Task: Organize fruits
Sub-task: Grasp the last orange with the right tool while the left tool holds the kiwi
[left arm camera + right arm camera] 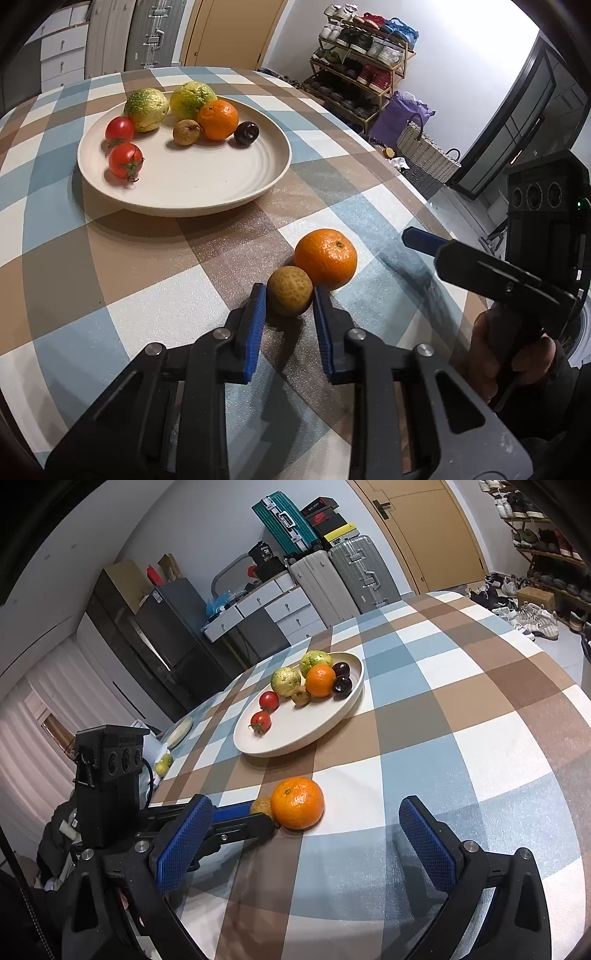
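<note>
A small brown longan-like fruit (289, 290) lies on the checked tablecloth, touching an orange (325, 258). My left gripper (289, 295) has its blue pads on either side of the brown fruit, closed to its width; it rests on the cloth. The cream plate (184, 192) behind holds two tomatoes, two green-yellow guavas, an orange, a brown fruit and a dark plum. My right gripper (306, 823) is wide open and empty just short of the same orange (297, 803). The brown fruit (261, 805) is mostly hidden behind the left gripper's finger.
The round table's right edge (424, 192) drops off toward a shoe rack (365, 62), a purple bag and a woven basket. Suitcases (343, 576) and drawers stand beyond the far edge. A second small plate (180, 732) sits at the table's left edge.
</note>
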Available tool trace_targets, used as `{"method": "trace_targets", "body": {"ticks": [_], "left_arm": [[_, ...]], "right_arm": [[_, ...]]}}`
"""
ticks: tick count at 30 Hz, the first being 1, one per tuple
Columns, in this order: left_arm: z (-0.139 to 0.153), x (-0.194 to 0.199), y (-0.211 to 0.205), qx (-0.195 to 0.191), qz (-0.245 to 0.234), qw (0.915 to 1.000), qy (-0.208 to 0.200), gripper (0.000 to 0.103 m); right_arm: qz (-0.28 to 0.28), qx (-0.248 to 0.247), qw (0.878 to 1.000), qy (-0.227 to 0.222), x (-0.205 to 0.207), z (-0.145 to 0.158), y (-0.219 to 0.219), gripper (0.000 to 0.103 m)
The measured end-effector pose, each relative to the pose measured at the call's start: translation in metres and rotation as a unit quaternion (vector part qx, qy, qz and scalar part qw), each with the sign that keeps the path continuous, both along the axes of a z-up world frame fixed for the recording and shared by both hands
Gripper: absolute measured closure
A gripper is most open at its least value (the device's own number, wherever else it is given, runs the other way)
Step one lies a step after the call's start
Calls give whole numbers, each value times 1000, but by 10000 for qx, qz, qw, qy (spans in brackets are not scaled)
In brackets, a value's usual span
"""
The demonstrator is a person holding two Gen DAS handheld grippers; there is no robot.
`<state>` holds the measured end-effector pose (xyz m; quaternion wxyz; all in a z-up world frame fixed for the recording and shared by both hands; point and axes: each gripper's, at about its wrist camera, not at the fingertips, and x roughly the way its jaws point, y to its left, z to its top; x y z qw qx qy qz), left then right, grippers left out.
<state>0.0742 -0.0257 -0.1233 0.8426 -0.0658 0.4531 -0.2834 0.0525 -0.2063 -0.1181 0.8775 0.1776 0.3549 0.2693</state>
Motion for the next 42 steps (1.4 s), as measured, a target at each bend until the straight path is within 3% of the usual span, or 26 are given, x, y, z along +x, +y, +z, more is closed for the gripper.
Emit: {"method": "trace_targets", "body": {"ticks": [13, 30, 33, 34, 42], "left_arm": [[10, -4, 22, -133, 278, 9994, -124, 80], [20, -20, 75, -368, 702, 9965, -250, 80], [19, -21, 82, -435, 754, 9959, -231, 80], [19, -22, 84, -450, 764, 9958, -235, 80], [23, -23, 90, -542, 775, 9951, -283, 80]], "right_arm": [[0, 20, 10000, 81, 2, -2, 2, 0], [163, -721, 9970, 227, 24, -7, 45, 3], [210, -845, 9957, 303, 28, -10, 54, 9], [245, -889, 9953, 309, 29, -10, 56, 17], [343, -1422, 9889, 273, 31, -16, 74, 50]]}}
